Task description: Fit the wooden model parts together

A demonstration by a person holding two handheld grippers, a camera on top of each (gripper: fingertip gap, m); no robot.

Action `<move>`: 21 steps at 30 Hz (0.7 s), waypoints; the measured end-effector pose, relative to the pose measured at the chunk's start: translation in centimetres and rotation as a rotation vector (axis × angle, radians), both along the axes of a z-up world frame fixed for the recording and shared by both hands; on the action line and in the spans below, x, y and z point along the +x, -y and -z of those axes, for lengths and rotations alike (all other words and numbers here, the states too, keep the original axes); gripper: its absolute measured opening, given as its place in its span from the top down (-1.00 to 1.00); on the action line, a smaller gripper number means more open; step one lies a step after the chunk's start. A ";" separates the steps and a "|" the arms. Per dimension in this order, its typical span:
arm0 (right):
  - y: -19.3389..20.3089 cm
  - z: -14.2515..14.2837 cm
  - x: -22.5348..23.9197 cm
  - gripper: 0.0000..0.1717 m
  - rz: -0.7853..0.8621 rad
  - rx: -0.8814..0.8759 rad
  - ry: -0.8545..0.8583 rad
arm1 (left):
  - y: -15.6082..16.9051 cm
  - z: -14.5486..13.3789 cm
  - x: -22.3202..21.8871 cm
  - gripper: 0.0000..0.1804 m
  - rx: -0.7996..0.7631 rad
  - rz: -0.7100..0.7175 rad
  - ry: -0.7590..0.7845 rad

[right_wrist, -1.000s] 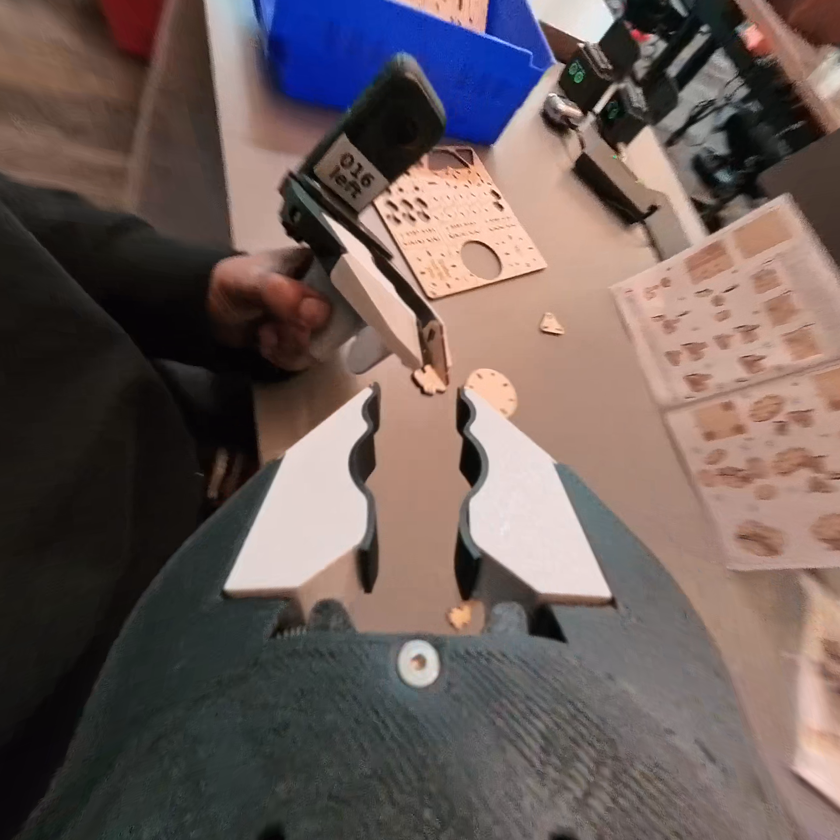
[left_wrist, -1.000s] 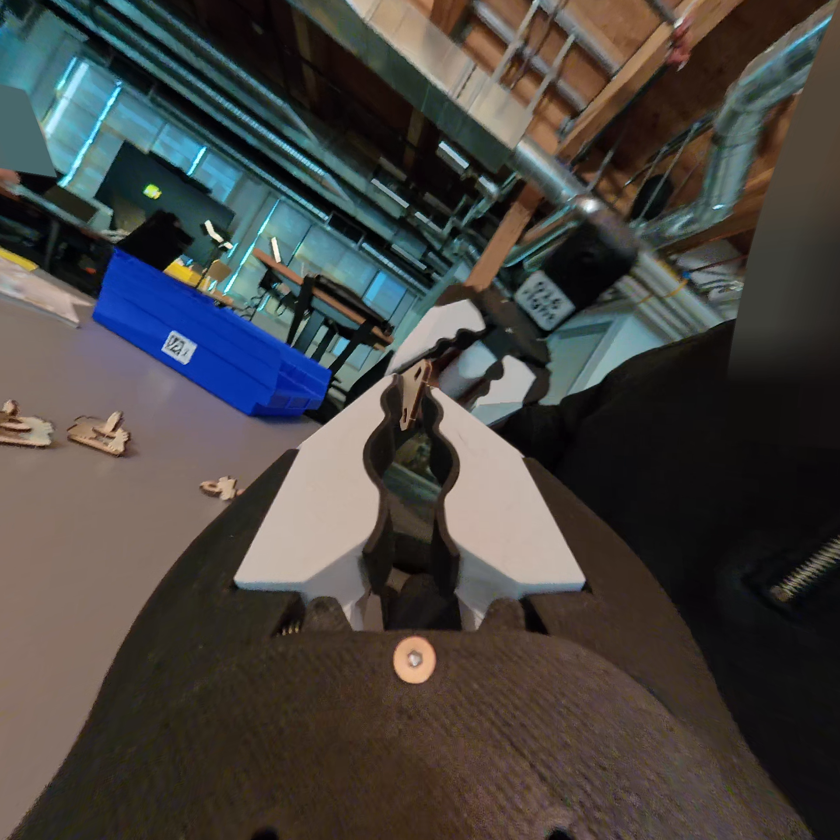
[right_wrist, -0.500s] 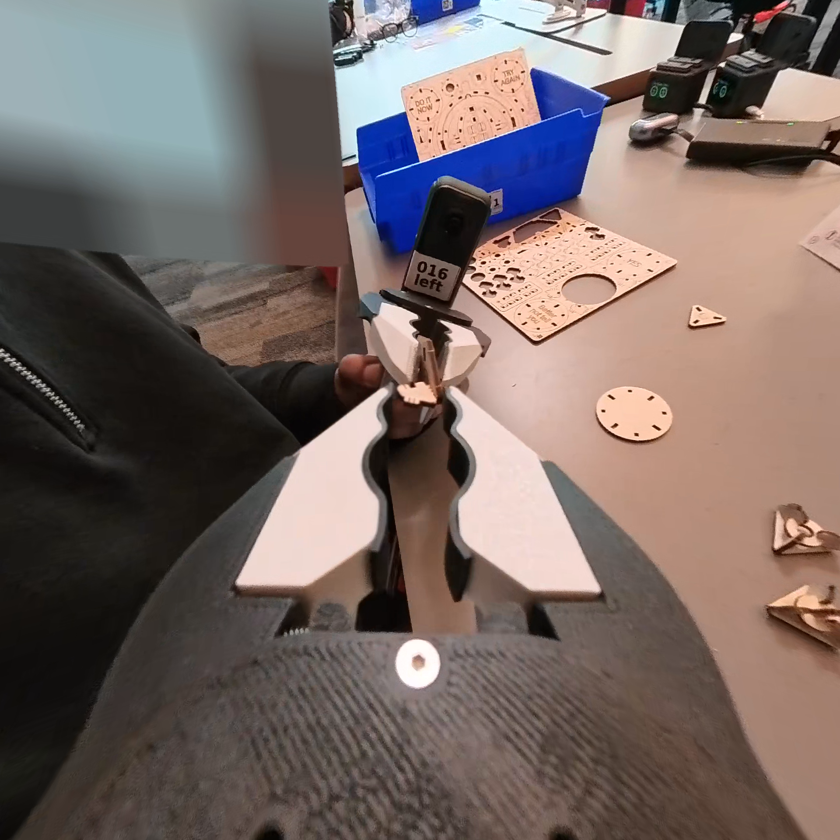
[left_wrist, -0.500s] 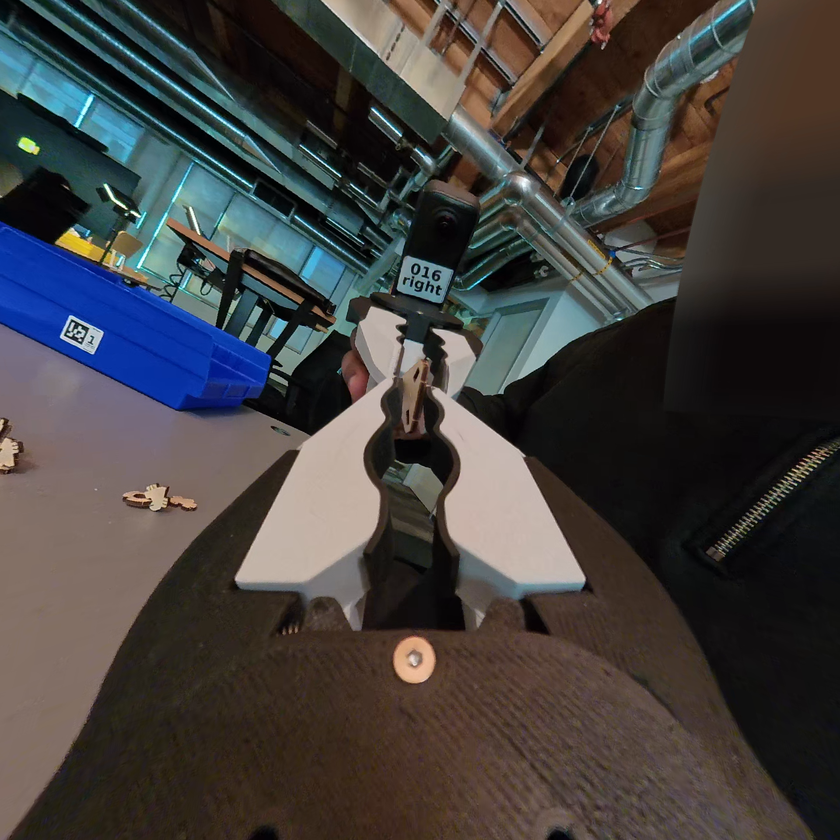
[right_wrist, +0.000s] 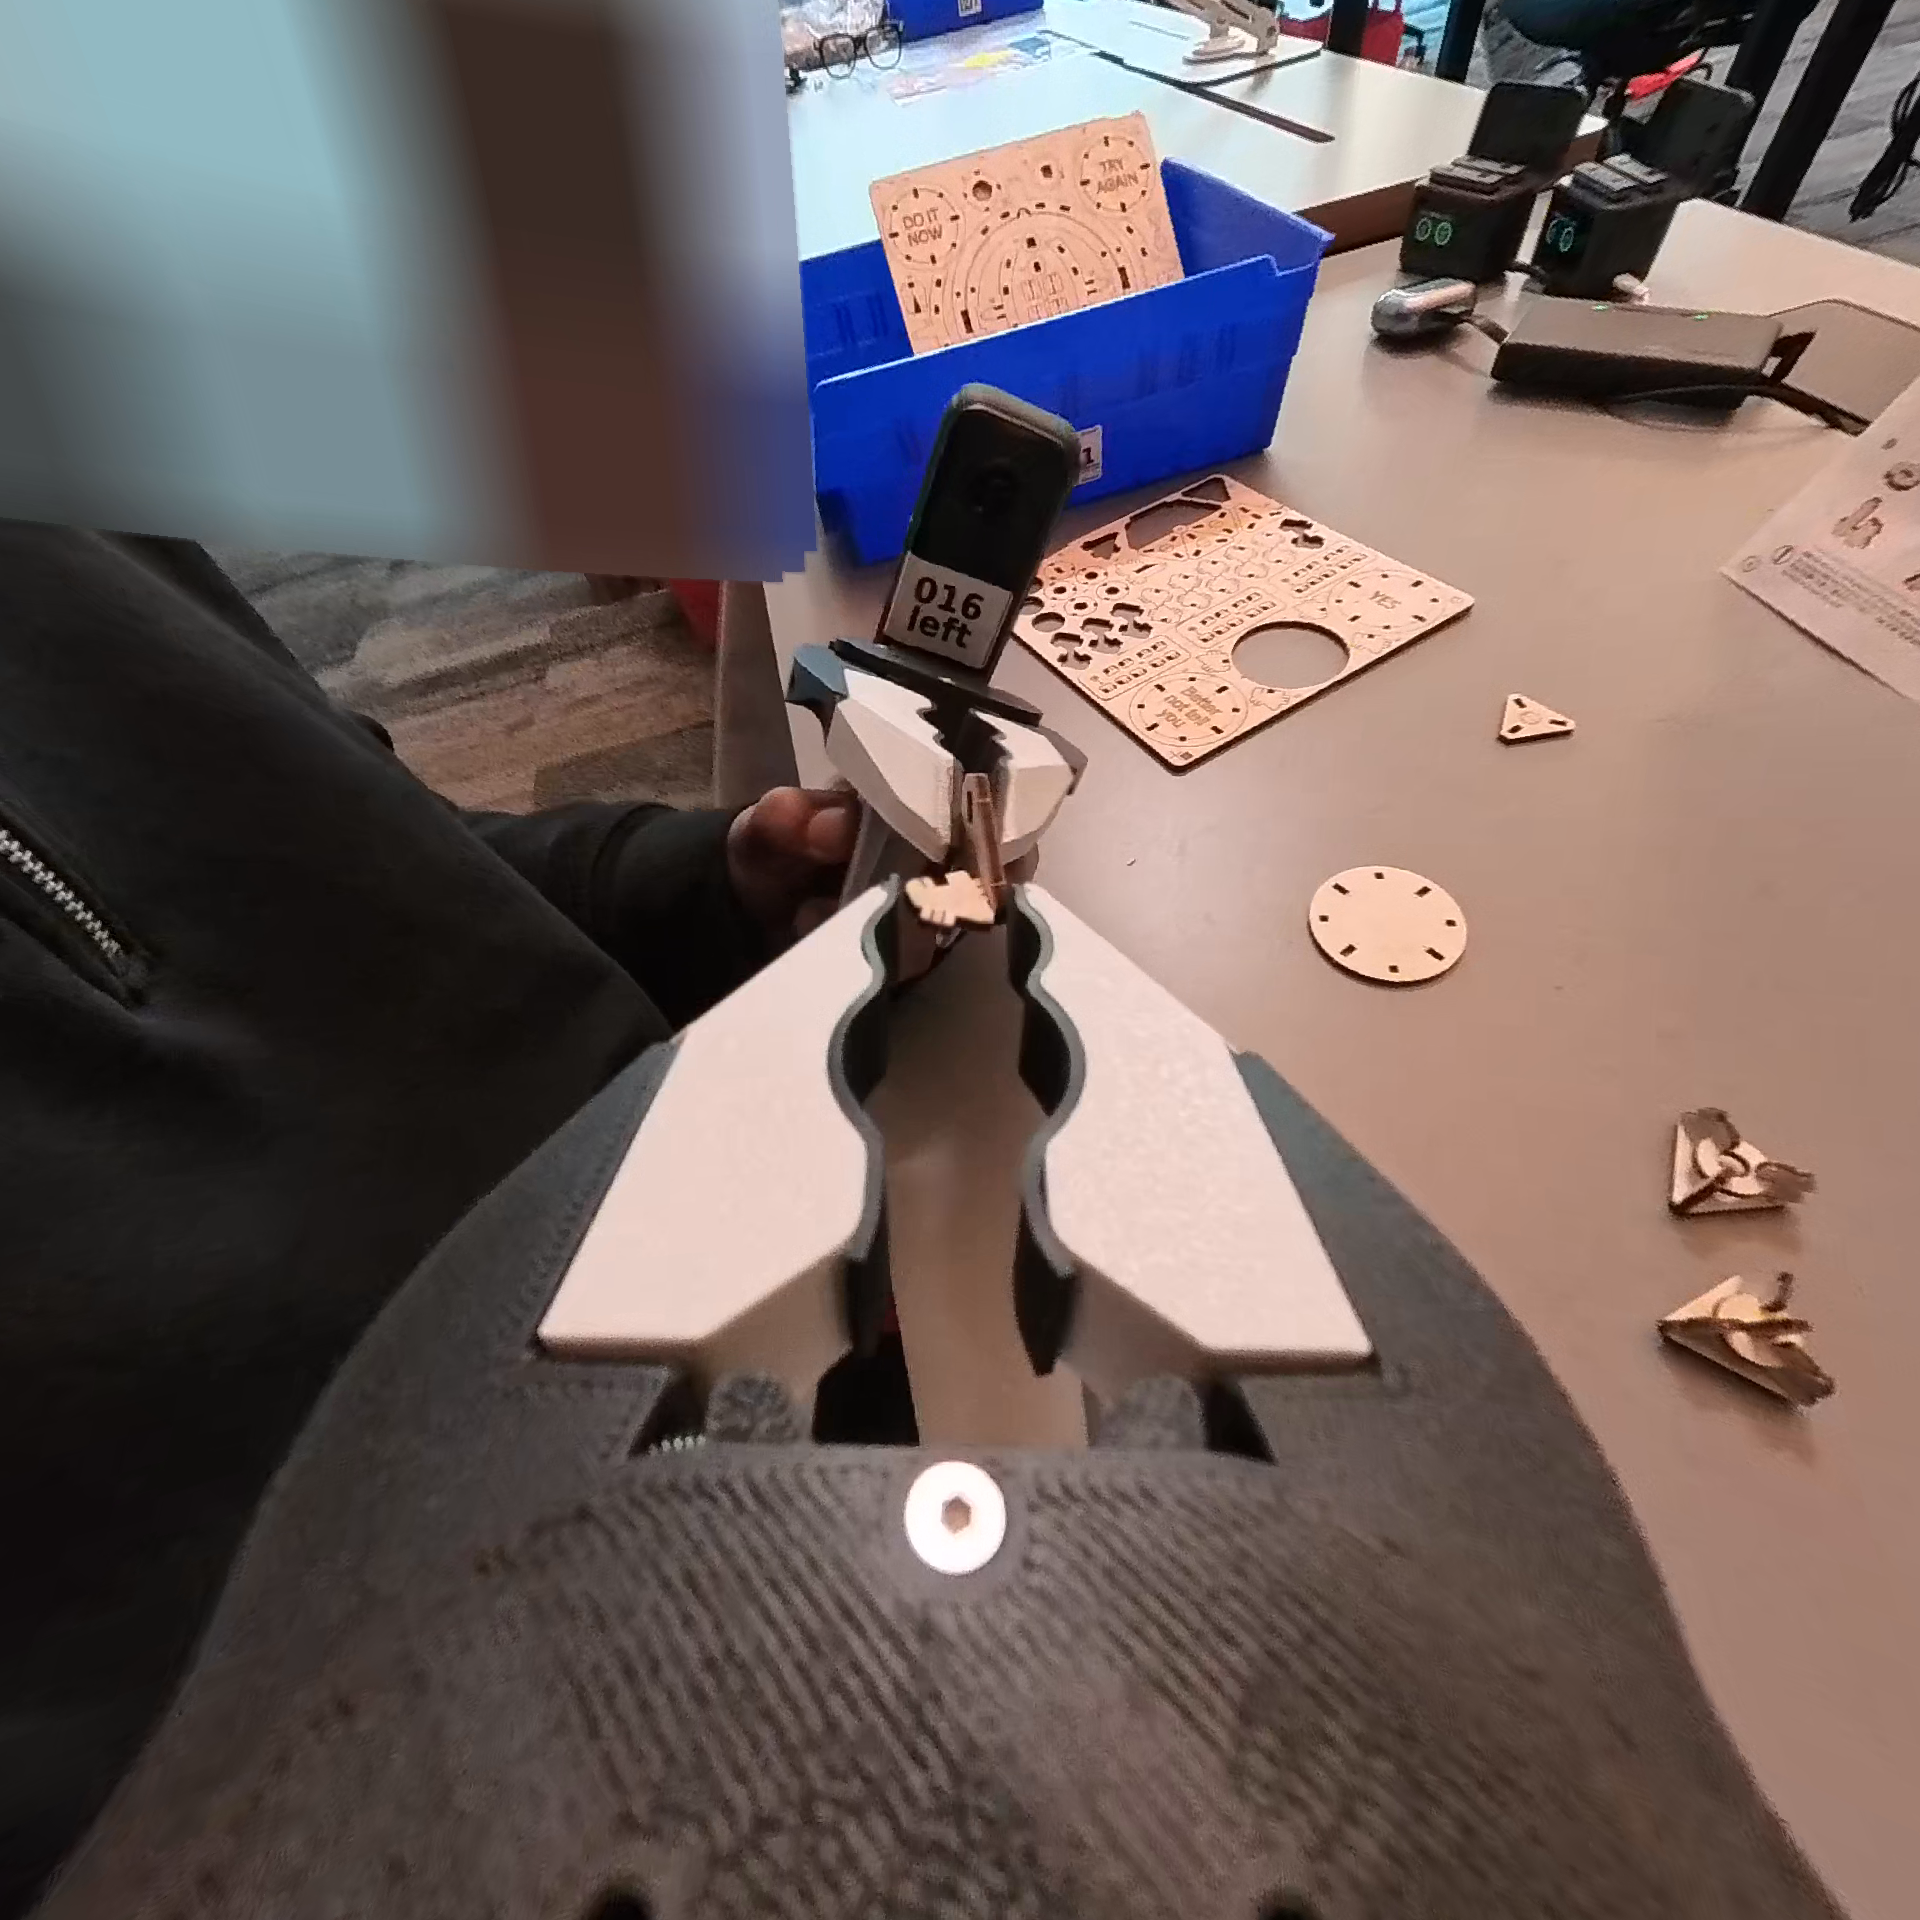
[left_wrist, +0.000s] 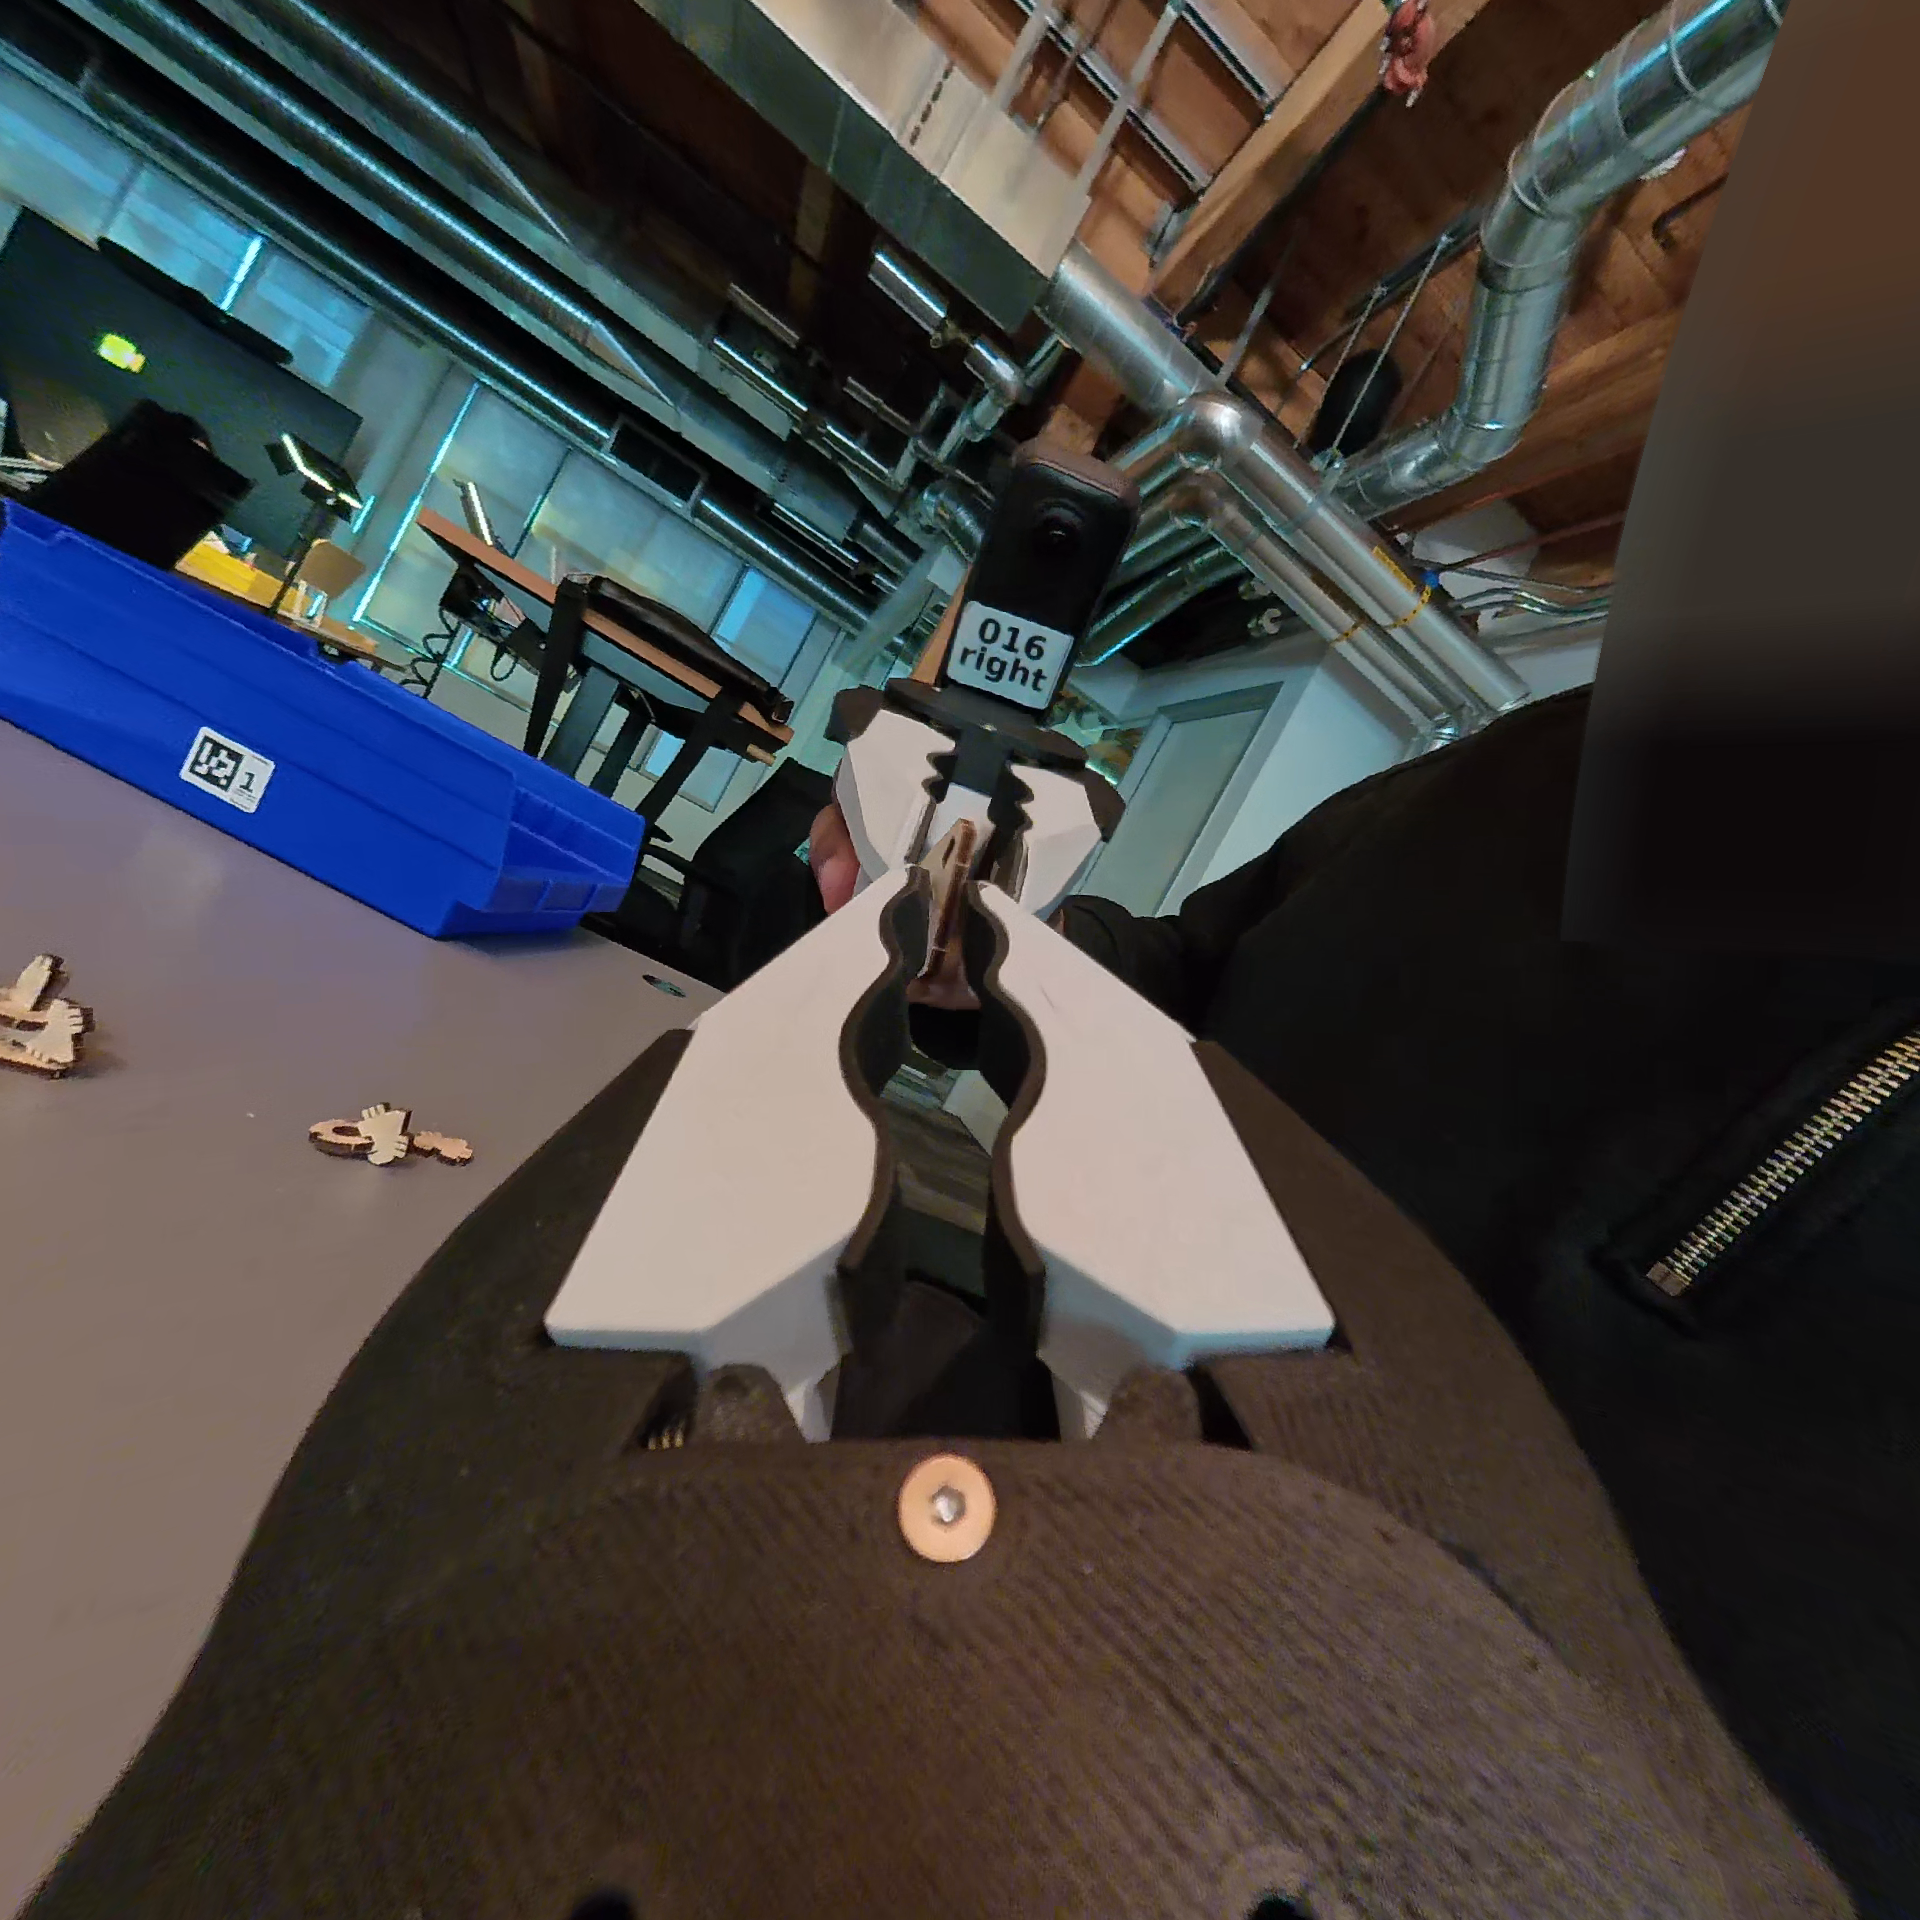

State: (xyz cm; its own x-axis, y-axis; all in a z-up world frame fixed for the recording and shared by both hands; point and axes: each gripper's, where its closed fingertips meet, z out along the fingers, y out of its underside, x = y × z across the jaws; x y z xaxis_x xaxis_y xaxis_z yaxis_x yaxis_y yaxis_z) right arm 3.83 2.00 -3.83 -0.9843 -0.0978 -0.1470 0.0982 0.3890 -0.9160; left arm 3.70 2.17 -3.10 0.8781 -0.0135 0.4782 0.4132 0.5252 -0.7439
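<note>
Two hand-held grippers meet tip to tip in the air above a grey desk [right_wrist: 1558, 1039], facing one another.

The left gripper [left_wrist: 948, 896] has its jaws pressed nearly together, pinching a thin flat pale plywood piece [left_wrist: 951, 883] on edge. The piece's long axis runs up and forward out of the fingertips, toward the right gripper directly ahead.

In the right wrist view that same piece appears as a narrow upright strip, with a small lobed plywood cutout [right_wrist: 948, 900] lying flat across its near end. The right gripper [right_wrist: 951, 906] has its jaws narrowed around this cutout, which spans most of the gap between the fingertips. Whether both pads actually press on it cannot be told.

So the wooden parts lie straight ahead of both grippers, at the fingertips, with neither gripper clearly nearer. Both grippers are lifted clear of the desk and tilted slightly upward. A hand [right_wrist: 790, 847] in a black sleeve grips the left gripper's handle.

On the desk lie a round plywood disc with slots [right_wrist: 1387, 925], a punched-out plywood sheet [right_wrist: 1247, 623], a small plywood triangle [right_wrist: 1536, 719], two folded triangular assemblies [right_wrist: 1735, 1257] and a blue plastic bin [right_wrist: 1039, 343] holding another sheet.
</note>
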 end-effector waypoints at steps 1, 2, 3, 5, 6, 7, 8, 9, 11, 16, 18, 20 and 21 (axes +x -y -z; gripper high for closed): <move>0.0 0.1 0.1 0.80 -0.006 0.003 -0.003 | 0.0 0.0 0.1 0.96 -0.002 0.002 -0.003; 0.0 0.0 0.2 0.80 -0.011 0.000 0.000 | 0.0 0.0 0.1 0.96 -0.008 0.000 -0.009; 0.0 -0.1 0.2 0.81 -0.019 -0.008 0.010 | 0.0 0.0 0.3 0.97 -0.014 0.001 -0.017; -0.1 -0.5 0.6 0.80 -0.048 -0.027 0.047 | -0.5 0.3 0.4 0.99 -0.044 0.016 -0.013; 0.0 -0.7 0.9 0.80 -0.066 -0.041 0.068 | -0.8 0.2 0.7 0.98 -0.041 0.037 -0.016; 0.0 -0.9 1.0 0.80 -0.072 -0.055 0.080 | -0.7 0.0 0.6 0.97 -0.013 0.036 -0.014; 0.0 -1.0 0.9 0.81 -0.068 -0.064 0.086 | -0.7 -0.2 0.5 0.99 0.008 0.023 -0.011; 0.0 -1.1 0.8 0.81 -0.069 -0.067 0.088 | -0.7 -0.2 0.5 0.99 0.018 0.022 -0.010; -0.1 -1.1 0.8 0.80 -0.077 -0.066 0.092 | -0.8 -0.3 0.5 0.99 0.012 0.011 -0.021; -0.4 -1.0 1.0 0.79 -0.083 -0.057 0.110 | -1.0 -0.3 0.7 0.99 -0.018 -0.021 -0.058; -0.4 -1.0 1.1 0.81 -0.086 -0.046 0.112 | -1.0 -0.3 0.7 0.99 -0.029 -0.035 -0.071; -0.4 -1.0 1.1 0.81 -0.088 -0.035 0.127 | -1.0 -0.3 0.7 0.99 -0.036 -0.047 -0.079; -0.4 -1.0 1.1 0.81 -0.089 -0.029 0.133 | -1.0 -0.3 0.7 0.99 -0.042 -0.054 -0.083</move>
